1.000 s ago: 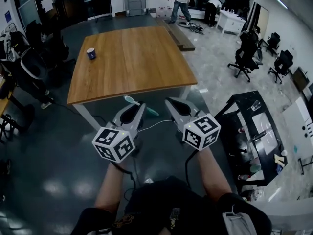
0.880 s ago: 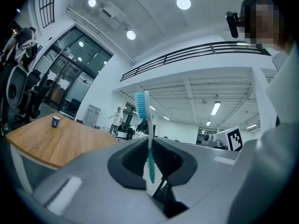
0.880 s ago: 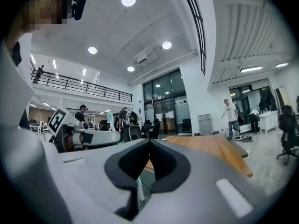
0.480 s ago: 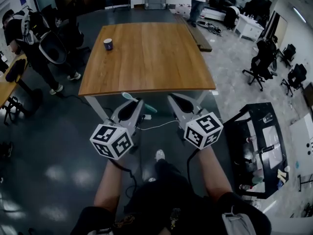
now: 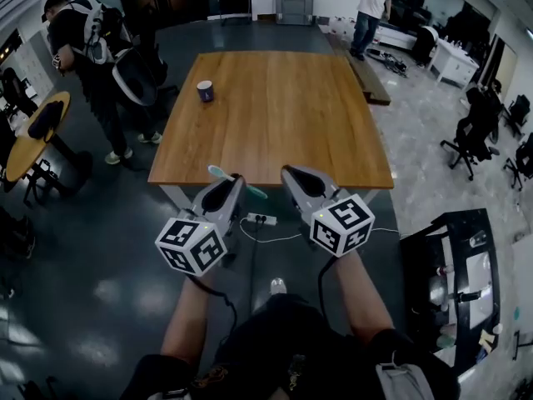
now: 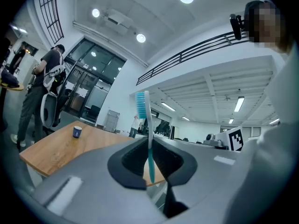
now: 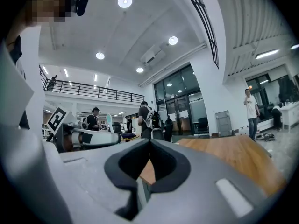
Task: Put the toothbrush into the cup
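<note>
My left gripper (image 5: 235,182) is shut on a teal toothbrush (image 5: 247,190), which lies crosswise in the jaws with its pale head to the left. In the left gripper view the toothbrush (image 6: 147,120) stands upright between the pads, bristles on top. The small blue cup (image 5: 205,91) stands upright near the far left corner of the wooden table (image 5: 283,115); it also shows as the cup (image 6: 77,132) in the left gripper view. My right gripper (image 5: 290,174) is beside the left one, shut with nothing in it (image 7: 149,143). Both tips hover at the table's near edge.
A person with a backpack (image 5: 92,44) stands left of the table by a round table (image 5: 37,136). Another person (image 5: 371,11) stands far behind. A power strip (image 5: 261,219) and cable lie on the floor below. Office chairs (image 5: 475,136) and a black cart (image 5: 454,273) are on the right.
Both grippers have come forward to the table's near edge, the toothbrush still held. The table and cup now sit closer and more central in the head view.
</note>
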